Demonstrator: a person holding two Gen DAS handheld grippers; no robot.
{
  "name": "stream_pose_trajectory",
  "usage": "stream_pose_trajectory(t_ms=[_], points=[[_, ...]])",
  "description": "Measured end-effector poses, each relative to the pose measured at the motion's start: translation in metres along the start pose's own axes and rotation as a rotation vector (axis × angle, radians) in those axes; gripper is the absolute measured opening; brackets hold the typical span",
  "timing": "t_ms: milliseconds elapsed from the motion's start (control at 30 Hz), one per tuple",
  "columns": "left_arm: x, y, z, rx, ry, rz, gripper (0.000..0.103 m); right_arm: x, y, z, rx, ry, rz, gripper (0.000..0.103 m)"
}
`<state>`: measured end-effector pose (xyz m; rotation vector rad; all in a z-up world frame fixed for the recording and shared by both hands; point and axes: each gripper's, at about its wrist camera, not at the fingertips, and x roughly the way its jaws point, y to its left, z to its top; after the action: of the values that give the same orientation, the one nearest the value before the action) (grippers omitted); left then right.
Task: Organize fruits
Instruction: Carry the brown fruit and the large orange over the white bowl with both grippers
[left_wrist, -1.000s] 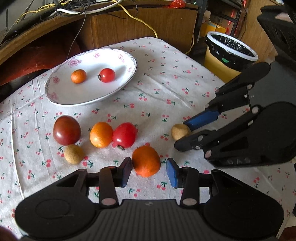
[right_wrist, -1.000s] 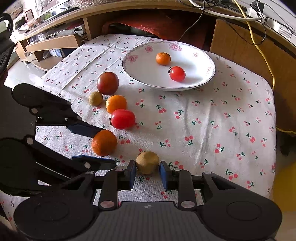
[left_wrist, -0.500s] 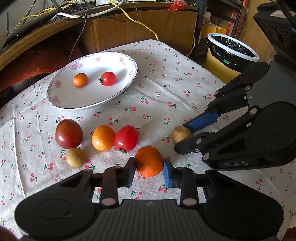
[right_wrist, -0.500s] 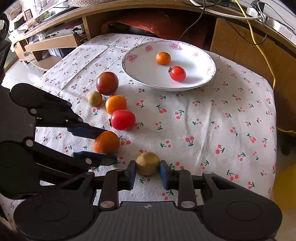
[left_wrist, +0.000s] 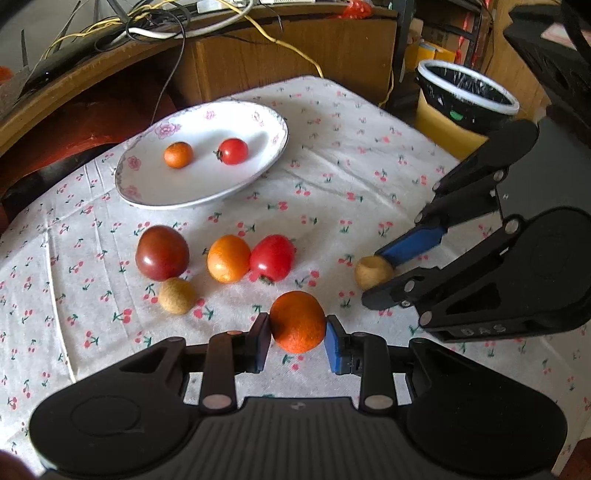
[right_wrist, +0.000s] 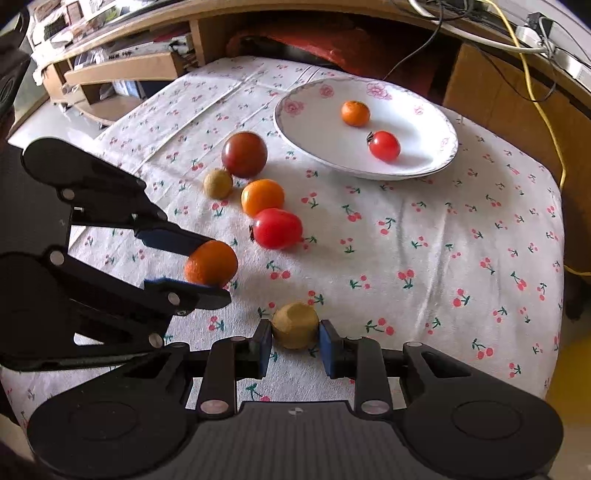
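Left gripper (left_wrist: 297, 334): clamped on the orange (left_wrist: 297, 322), apparently just clear of the cloth.
Right gripper (right_wrist: 295, 345): closed on the tan fruit (right_wrist: 295, 325).
Plate (left_wrist: 255, 173): beyond both grippers; left nearer.
Count: two fruits on plate, four loose beside it.

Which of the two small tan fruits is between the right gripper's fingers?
The small tan round fruit lying alone near the table edge; the other tan fruit sits beside the dark red tomato.
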<state>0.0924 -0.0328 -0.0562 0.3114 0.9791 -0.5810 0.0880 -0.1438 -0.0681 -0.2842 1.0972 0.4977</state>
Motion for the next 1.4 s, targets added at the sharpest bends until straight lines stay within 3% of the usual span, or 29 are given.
stream_pose_trajectory(t_ms=[600,867,1400], points=[[0.003,0.005,-0.003,-0.033,0.010,-0.017,0.041,0.000,-0.001,-0.001,0.006,-0.006,0.022,0.029],[0.000,0.006,-0.002,-0.039,0.001,-0.009,0.040,0.000,0.000,0.000,-0.001,0.001,0.007,0.023],[-0.008,0.006,0.007,-0.042,-0.029,-0.003,0.039,-0.010,-0.003,0.008,0.038,-0.035,0.015,0.022]])
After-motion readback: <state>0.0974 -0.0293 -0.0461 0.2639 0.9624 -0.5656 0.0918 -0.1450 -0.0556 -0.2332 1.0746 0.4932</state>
